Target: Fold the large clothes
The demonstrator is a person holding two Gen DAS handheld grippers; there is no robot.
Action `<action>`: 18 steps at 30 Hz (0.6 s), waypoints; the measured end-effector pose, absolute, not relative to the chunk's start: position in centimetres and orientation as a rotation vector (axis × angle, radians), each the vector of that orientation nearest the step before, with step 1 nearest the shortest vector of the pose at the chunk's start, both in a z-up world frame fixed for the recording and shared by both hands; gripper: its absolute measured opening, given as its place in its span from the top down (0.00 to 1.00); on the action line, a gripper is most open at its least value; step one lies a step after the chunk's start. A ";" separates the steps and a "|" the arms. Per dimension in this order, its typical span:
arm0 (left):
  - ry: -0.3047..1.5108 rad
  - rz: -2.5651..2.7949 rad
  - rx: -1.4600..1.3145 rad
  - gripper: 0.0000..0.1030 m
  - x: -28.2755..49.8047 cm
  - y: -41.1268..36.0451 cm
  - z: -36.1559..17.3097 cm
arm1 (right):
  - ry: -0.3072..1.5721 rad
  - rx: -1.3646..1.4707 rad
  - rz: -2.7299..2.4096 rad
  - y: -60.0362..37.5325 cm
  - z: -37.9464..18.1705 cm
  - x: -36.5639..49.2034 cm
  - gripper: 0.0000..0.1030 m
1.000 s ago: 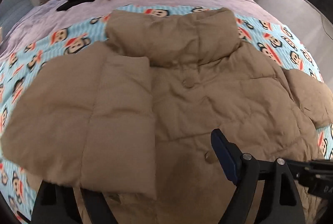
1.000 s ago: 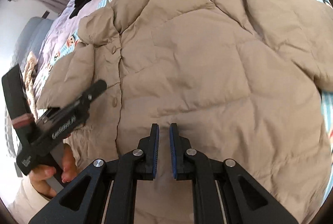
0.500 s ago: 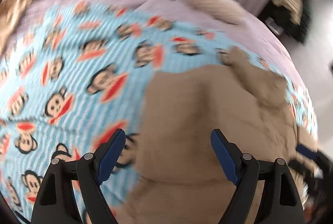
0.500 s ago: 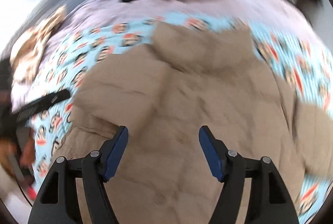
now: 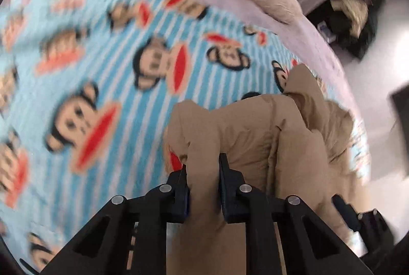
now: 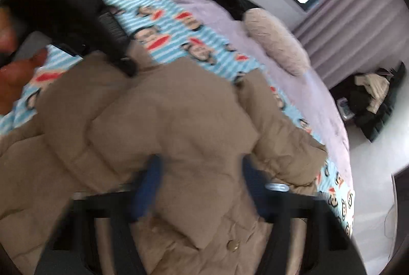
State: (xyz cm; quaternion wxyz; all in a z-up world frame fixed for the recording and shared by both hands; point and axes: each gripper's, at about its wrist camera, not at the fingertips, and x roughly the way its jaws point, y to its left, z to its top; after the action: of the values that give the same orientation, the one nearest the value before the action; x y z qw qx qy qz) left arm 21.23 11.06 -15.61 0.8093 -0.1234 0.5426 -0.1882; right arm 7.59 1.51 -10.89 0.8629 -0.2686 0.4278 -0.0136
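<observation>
A tan puffer jacket [image 5: 255, 137] lies on a bed blanket printed with monkeys [image 5: 107, 75]. My left gripper [image 5: 203, 165] is at the jacket's edge and its jaws are closing, the pads pinching a raised fold of the tan fabric. In the right wrist view the jacket [image 6: 179, 121] fills the middle, with a sleeve folded over the front and a button [image 6: 232, 245] showing. My right gripper [image 6: 202, 172] is blurred and hovers over the jacket. Its jaws are closing, with puffy fabric between the blue pads [image 6: 148, 185], and no firm pinch shows.
A beige pillow [image 6: 276, 42] and a black garment [image 6: 227, 1] lie on the lilac bedding [image 6: 319, 101] at the far side. A heap of dark clothes [image 6: 370, 101] sits on the floor beyond the bed. A person's hand [image 6: 15, 80] is at the left.
My left gripper swung to the jacket's edge over the blanket and went from wide open to pinching a fold. My right gripper, shut a second ago, opened, rolled and moved across the jacket.
</observation>
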 end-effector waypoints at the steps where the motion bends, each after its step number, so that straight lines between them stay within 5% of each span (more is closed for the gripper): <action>1: 1.132 -0.392 -0.197 0.81 21.1 10.5 -15.0 | 0.899 -0.481 -0.059 0.0 -10.2 7.7 0.99; 5: 1.104 -0.362 -0.071 0.81 20.7 9.6 -15.1 | 0.895 -0.023 -0.212 -8.3 -7.9 7.0 0.99; 10: 1.128 -0.338 -0.071 0.81 21.2 9.3 -16.3 | 1.051 0.653 -0.382 -20.8 -13.2 3.0 0.99; 14: 1.131 -0.349 -0.058 0.81 21.2 9.2 -16.4 | 1.022 0.473 -0.238 -19.1 -11.2 2.1 0.92; 15: 1.137 -0.356 -0.071 0.81 21.4 9.5 -16.6 | 1.005 0.371 -0.163 -17.1 -10.2 2.5 0.74; 16: 1.145 -0.363 -0.088 0.81 21.4 9.7 -16.4 | 0.986 0.282 -0.097 -15.0 -9.4 2.8 0.42; 18: 1.161 -0.379 -0.128 0.81 21.7 10.2 -16.4 | 0.936 0.145 -0.003 -11.3 -8.4 3.3 0.22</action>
State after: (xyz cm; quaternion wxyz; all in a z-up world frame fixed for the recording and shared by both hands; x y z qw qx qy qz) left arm 21.67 10.25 -16.44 0.8174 -0.0599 0.5447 -0.1779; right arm 3.30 -11.26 -8.41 0.8899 0.0698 0.4508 -0.0015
